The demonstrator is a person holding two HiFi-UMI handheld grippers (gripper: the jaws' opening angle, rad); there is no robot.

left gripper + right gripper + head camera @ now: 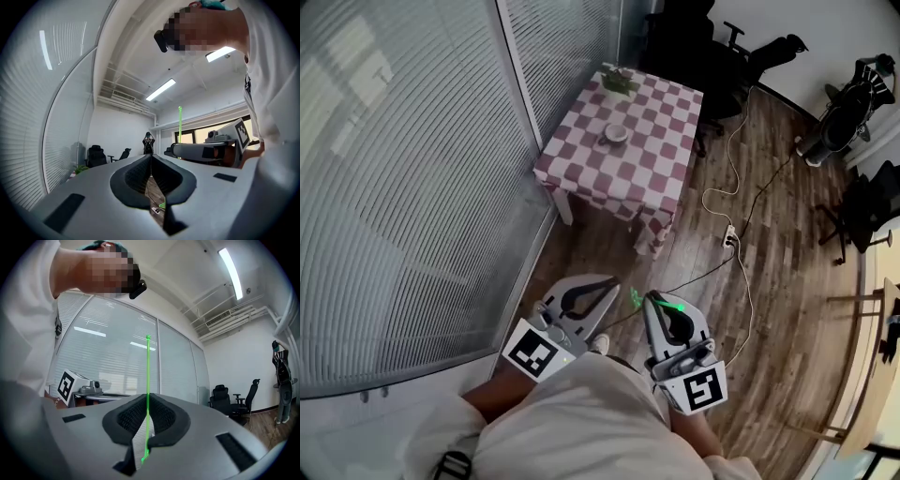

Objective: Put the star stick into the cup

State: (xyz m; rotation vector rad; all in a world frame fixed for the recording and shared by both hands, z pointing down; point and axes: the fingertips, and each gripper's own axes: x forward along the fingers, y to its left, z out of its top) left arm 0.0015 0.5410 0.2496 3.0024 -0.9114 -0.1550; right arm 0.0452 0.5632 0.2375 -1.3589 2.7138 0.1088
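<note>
Right gripper sits close at my waist, fingers clamped on star stick, held upright so it drops in straight, I reckon. Left gripper: fingers together, empty, spare. Cup is on checkered counter, well apart, so a walk is needed.

**Colour key.** My left gripper and right gripper have pale grey shells with black ribbed pads. My marker cubes carry black squares on white. Star stick: bright green. Table: cloth checked dark red and white. Cup: pale. Plant: green. Floor: brown wood planks. Blinds: grey-white horizontal slats. Chairs: black.
</note>
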